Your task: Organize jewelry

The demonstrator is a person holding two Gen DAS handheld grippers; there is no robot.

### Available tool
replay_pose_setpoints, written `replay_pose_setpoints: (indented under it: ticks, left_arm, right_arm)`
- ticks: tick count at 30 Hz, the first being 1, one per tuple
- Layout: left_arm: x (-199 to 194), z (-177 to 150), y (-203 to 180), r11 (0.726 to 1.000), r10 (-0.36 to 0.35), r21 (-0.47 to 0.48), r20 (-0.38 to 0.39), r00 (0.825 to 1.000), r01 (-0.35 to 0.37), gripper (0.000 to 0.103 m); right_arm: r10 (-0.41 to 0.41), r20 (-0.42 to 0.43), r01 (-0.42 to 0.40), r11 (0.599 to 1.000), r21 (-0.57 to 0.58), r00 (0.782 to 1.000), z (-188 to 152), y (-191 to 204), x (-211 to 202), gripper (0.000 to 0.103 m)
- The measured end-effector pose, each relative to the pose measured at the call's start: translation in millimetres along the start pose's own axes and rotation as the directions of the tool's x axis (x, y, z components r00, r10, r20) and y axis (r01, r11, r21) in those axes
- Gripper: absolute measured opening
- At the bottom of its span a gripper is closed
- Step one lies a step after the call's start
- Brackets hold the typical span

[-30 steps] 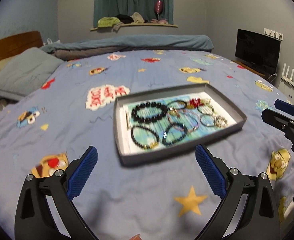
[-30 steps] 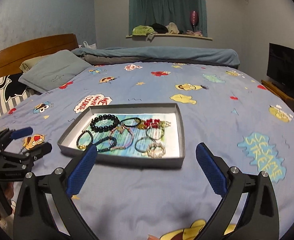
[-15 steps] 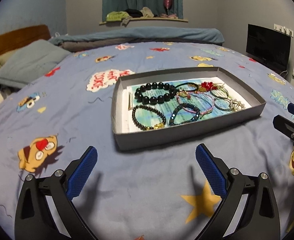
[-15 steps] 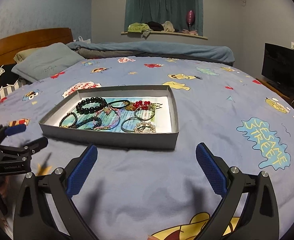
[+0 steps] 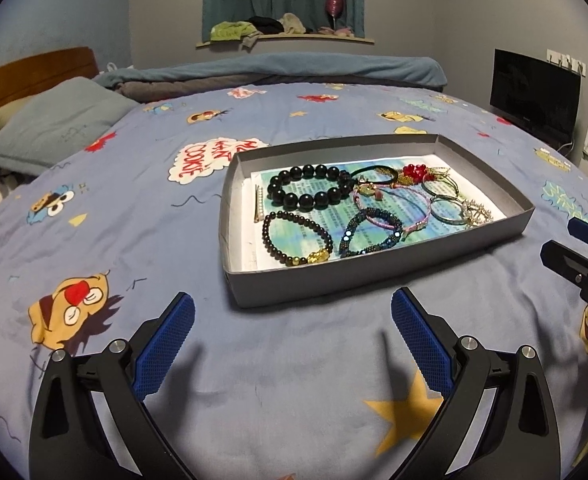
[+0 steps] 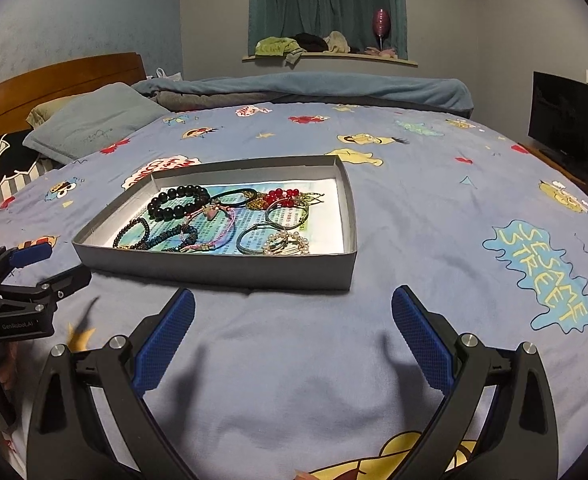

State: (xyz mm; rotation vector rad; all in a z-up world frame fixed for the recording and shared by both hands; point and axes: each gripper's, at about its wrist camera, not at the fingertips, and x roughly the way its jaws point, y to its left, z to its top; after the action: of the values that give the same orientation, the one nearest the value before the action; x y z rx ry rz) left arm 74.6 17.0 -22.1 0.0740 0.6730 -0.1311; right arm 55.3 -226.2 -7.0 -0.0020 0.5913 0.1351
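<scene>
Both tongs are sitting closer to the tray [image 5: 373, 276] than a second ago, and the view is steadying up after being tilted. The left tongs [image 5: 292, 334] and right tongs [image 6: 293, 334] are both gaping wide apart, holding nothing, hovering over the bedspread [image 5: 142, 208] just short of the tray's near wall.

All the jewelry is lying inside the tray: the big black bead bracelet [image 5: 309, 190] toward the far-left corner, the small dark bracelet with the gold charm [image 5: 295, 240] by the near wall, the blue sparkly one [image 5: 369, 232] next to it, and the pink cords [image 5: 393, 204], red beads [image 5: 413, 171] and thin bangles [image 5: 445, 208] overlapping in a pile toward the tray's right end.

I'm thinking that pile is the trouble spot. Grabbing one piece there is probably dragging its neighbours along. Also the tray is resting on a soft bed, so bumping the wall is likely tipping or sliding it.
</scene>
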Motion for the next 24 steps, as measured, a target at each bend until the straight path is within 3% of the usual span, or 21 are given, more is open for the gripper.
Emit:
replay_pose_setpoints:
  ticks: [24]
  left_arm:
    - [-5.0, -0.9, -1.0, 1.0, -0.003, 0.007, 0.014, 1.0, 0.003, 0.098]
  right_arm:
    - [-0.01, 0.007, 0.01, 1.0, -0.018, 1.0, -1.4, 3.7, -0.5, 0.097]
